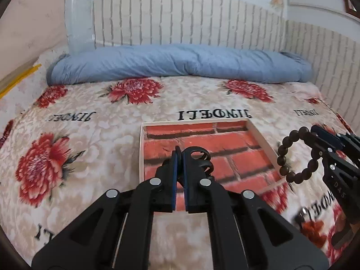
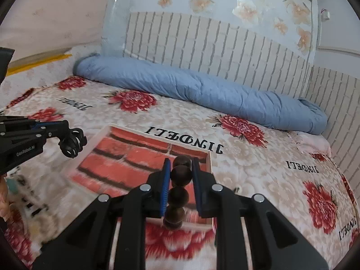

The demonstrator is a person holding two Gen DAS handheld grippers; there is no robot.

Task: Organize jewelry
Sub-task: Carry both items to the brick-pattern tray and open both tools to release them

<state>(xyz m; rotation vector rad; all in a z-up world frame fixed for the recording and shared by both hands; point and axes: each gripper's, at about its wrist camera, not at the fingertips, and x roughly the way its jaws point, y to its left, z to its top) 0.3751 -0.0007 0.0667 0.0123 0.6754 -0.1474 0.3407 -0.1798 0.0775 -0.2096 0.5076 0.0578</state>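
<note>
My left gripper (image 1: 180, 155) is shut on a black coiled hair tie (image 1: 200, 157) and holds it above the shallow brick-patterned tray (image 1: 258, 135). The left gripper also shows in the right wrist view (image 2: 72, 144), left of the tray (image 2: 99, 139). My right gripper (image 2: 180, 164) is shut on a bracelet of dark brown wooden beads (image 2: 180, 193), over the tray's near right part. In the left wrist view that gripper (image 1: 315, 137) holds the bead bracelet (image 1: 290, 155) in the air, just right of the tray.
The tray lies on a bed with a beige blanket printed with red flowers (image 1: 40, 168). A rolled blue quilt (image 1: 180, 65) lies along the far side against the brick-pattern wall (image 1: 180, 20). The bed's left edge (image 1: 18, 78) is at far left.
</note>
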